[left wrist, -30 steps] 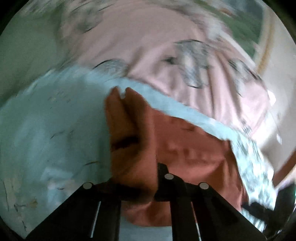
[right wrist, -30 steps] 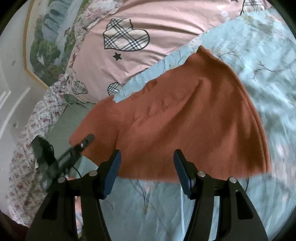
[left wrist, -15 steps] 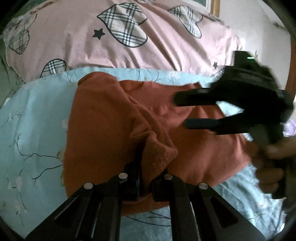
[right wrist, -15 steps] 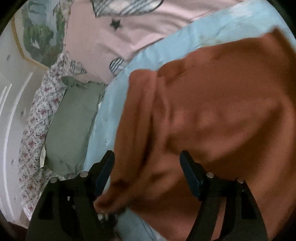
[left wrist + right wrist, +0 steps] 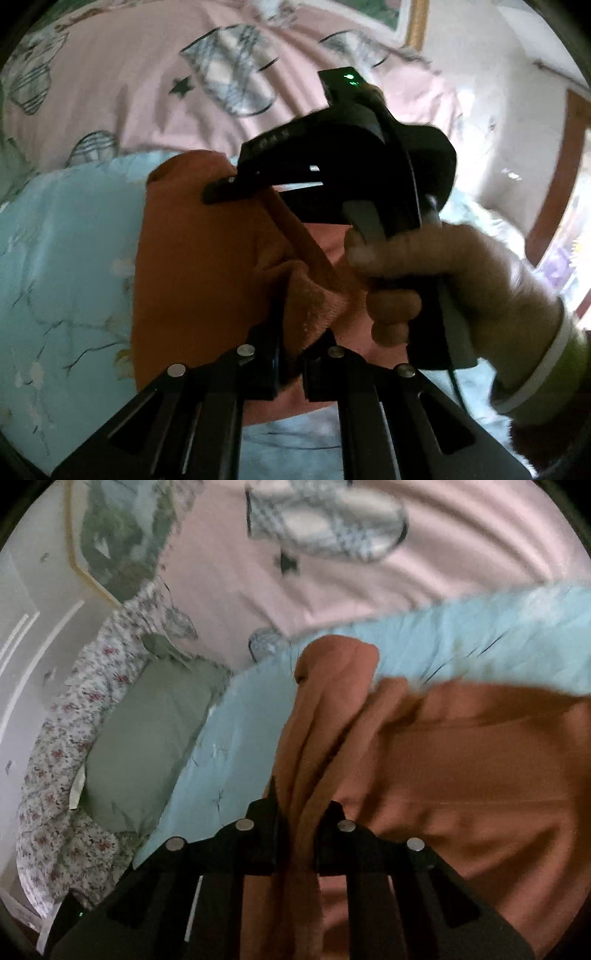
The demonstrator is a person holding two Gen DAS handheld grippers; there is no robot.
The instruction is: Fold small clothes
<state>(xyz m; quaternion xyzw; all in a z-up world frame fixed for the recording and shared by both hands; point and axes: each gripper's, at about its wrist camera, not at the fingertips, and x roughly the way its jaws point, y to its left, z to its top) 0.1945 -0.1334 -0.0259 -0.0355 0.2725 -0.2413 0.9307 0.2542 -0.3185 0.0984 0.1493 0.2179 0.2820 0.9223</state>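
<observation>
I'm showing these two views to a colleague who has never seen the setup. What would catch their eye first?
First the rust-orange garment, bunched up off the pale blue sheet, and both grippers shut on its folds: the left gripper at the bottom of its own view, the right gripper likewise, its jaws having just closed. Next the person's hand filling the right of the left view, with the pink heart-print bedding behind.
</observation>
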